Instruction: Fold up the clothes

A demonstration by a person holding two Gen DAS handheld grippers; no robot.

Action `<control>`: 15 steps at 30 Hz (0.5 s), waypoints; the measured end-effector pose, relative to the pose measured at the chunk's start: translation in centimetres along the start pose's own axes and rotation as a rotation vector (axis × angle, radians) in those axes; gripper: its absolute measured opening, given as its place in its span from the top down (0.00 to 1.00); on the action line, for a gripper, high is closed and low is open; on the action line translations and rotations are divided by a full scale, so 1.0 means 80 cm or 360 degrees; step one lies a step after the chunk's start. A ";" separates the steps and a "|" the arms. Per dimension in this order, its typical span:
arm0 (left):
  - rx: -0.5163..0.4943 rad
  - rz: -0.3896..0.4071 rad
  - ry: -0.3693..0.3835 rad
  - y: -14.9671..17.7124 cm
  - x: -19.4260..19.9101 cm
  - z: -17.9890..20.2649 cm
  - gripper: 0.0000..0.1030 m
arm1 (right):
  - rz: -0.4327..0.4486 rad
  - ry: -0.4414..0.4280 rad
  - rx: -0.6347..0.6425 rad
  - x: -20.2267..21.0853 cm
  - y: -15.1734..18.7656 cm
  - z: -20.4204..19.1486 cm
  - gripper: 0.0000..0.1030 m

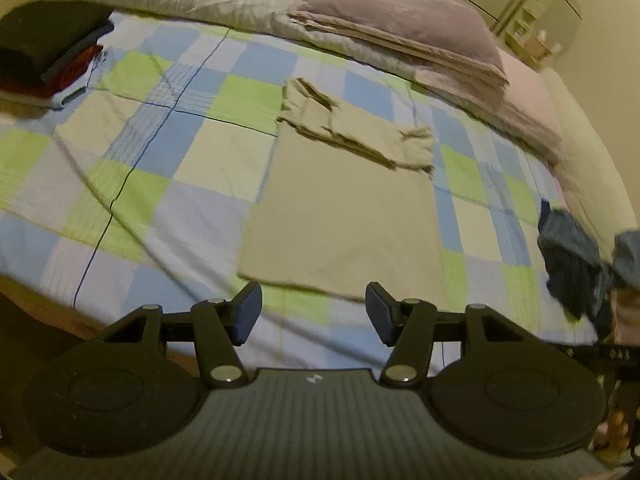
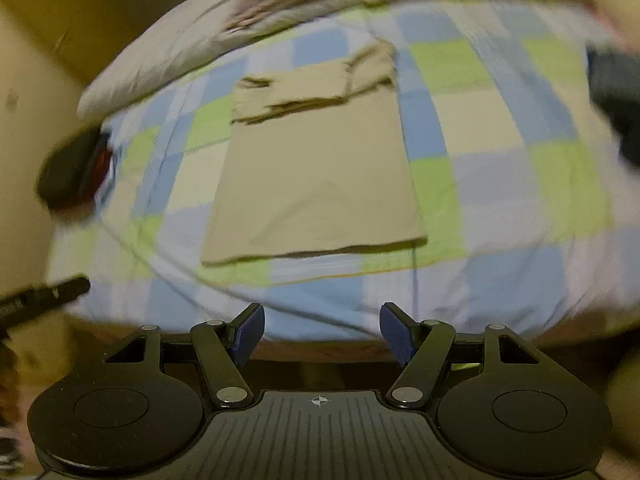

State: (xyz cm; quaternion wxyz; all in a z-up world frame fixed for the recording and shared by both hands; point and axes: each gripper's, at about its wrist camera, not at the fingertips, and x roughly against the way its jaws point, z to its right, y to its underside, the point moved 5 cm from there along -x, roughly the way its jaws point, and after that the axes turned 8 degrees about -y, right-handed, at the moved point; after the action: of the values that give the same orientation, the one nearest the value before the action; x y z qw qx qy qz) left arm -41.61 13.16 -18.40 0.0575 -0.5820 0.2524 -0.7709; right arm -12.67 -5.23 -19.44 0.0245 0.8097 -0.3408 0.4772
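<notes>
- Beige garment (image 1: 340,208), partly folded, lies flat at centre frame on a checked bedspread (image 1: 160,152) of blue, green and cream squares; its sleeves are tucked across the upper end.
- Left gripper (image 1: 314,312), bottom centre of the left wrist view: jaws spread, nothing between them, just short of the garment's near hem.
- Right gripper (image 2: 322,334), bottom centre of the blurred right wrist view: jaws spread, empty, above the bed edge.
- Dark folded stack (image 1: 44,44), upper left.
- Pillow (image 1: 400,28), upper right.
- Dark blue clothing (image 1: 576,264), right edge.
</notes>
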 end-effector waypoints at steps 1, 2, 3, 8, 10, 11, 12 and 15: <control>0.0029 -0.0029 0.0039 -0.012 -0.014 -0.007 0.50 | 0.0012 -0.0048 -0.0091 -0.005 -0.009 0.010 0.35; 0.0059 -0.0057 0.0078 -0.023 -0.028 -0.014 0.50 | 0.0027 -0.0078 -0.0157 -0.008 -0.016 0.019 0.35; 0.0080 -0.0097 0.0136 -0.032 -0.043 -0.019 0.50 | 0.0051 -0.0092 -0.0207 -0.013 -0.023 0.025 0.35; 0.0086 -0.0268 0.0334 -0.059 -0.132 -0.039 0.60 | 0.0172 -0.0141 -0.0375 -0.048 -0.055 0.062 0.35; 0.0080 -0.0310 0.0377 -0.064 -0.172 -0.051 0.62 | 0.0208 -0.0160 -0.0419 -0.070 -0.064 0.081 0.35; 0.0088 -0.0319 0.0385 -0.067 -0.192 -0.059 0.62 | 0.0224 -0.0168 -0.0434 -0.081 -0.067 0.091 0.35; 0.0096 -0.0327 0.0393 -0.070 -0.212 -0.066 0.62 | 0.0230 -0.0171 -0.0438 -0.092 -0.070 0.100 0.36; 0.0146 -0.0328 0.0418 -0.076 -0.267 -0.083 0.62 | 0.0241 -0.0202 -0.0440 -0.128 -0.081 0.128 0.36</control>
State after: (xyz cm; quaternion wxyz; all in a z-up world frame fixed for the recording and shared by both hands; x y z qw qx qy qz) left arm -39.75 28.69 -35.46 -0.0287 -0.4957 0.1613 -0.8529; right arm -4.42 1.39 -31.25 0.0781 0.7990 -0.4642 0.3742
